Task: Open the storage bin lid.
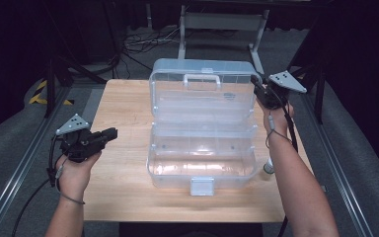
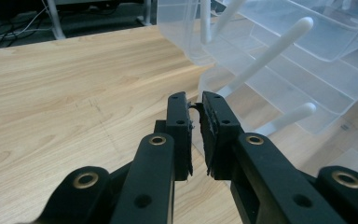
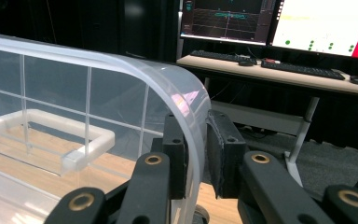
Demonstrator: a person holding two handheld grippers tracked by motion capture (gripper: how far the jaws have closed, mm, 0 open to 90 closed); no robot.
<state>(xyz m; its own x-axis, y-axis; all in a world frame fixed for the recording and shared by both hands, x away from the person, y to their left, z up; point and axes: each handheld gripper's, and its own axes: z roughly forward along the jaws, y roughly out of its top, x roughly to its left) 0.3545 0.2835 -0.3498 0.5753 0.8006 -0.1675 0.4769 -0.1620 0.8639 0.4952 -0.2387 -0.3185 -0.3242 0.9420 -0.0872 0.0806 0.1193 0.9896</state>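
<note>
A clear plastic toolbox (image 1: 202, 165) stands open on the wooden table (image 1: 123, 192). Its lid (image 1: 202, 94) is tipped back, white handle (image 1: 202, 78) at the top. My right gripper (image 1: 255, 81) sits at the lid's upper right corner. In the right gripper view the lid's curved rim (image 3: 193, 100) runs between the two pads of the right gripper (image 3: 196, 119), with a thin gap beside the right pad. My left gripper (image 1: 112, 132) hovers over bare wood left of the box. Its jaws (image 2: 194, 105) stand a narrow slit apart with nothing between them, pointing at the box's folding trays (image 2: 279, 70).
A white latch (image 1: 202, 186) hangs at the box's front edge. A small pale cylinder (image 1: 268, 167) lies by the box's right side, under the right forearm. Beyond the table are a metal frame (image 1: 222, 22), cables, and a desk with monitors (image 3: 279, 18).
</note>
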